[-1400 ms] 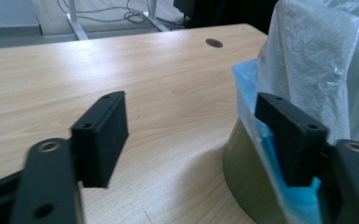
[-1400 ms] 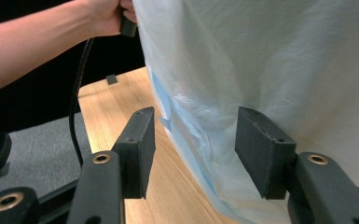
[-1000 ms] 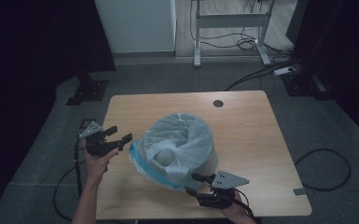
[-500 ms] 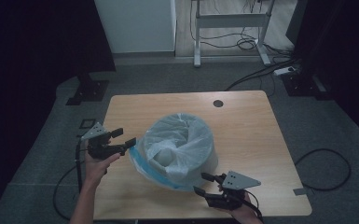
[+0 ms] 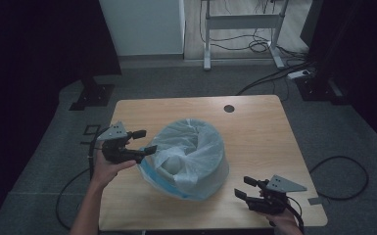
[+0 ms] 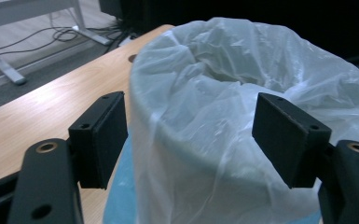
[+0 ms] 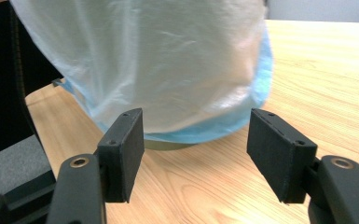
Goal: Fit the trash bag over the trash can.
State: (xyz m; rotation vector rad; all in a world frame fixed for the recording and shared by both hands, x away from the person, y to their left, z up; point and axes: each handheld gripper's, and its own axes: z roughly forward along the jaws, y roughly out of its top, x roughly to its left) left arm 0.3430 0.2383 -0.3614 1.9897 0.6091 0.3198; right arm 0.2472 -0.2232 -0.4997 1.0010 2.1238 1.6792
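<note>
Bin (image 5: pixel 196 161) lined with a translucent bag sits mid-worktop (image 5: pixel 254 127), nearer the front edge. Left gripper (image 5: pixel 138 143) at the bag's left side — jaws wide open, empty. Right gripper (image 5: pixel 242 187) by the front-right corner — jaws open, holding nothing.

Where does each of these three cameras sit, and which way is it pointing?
High view: above the near edge, facing forward and down on the table; forearms, both hand-held grippers.
Left gripper view: on the left hand-held gripper, facing the bag-lined bin's rim.
Right gripper view: on the right hand-held gripper, facing its base.
All share the bin.
</note>
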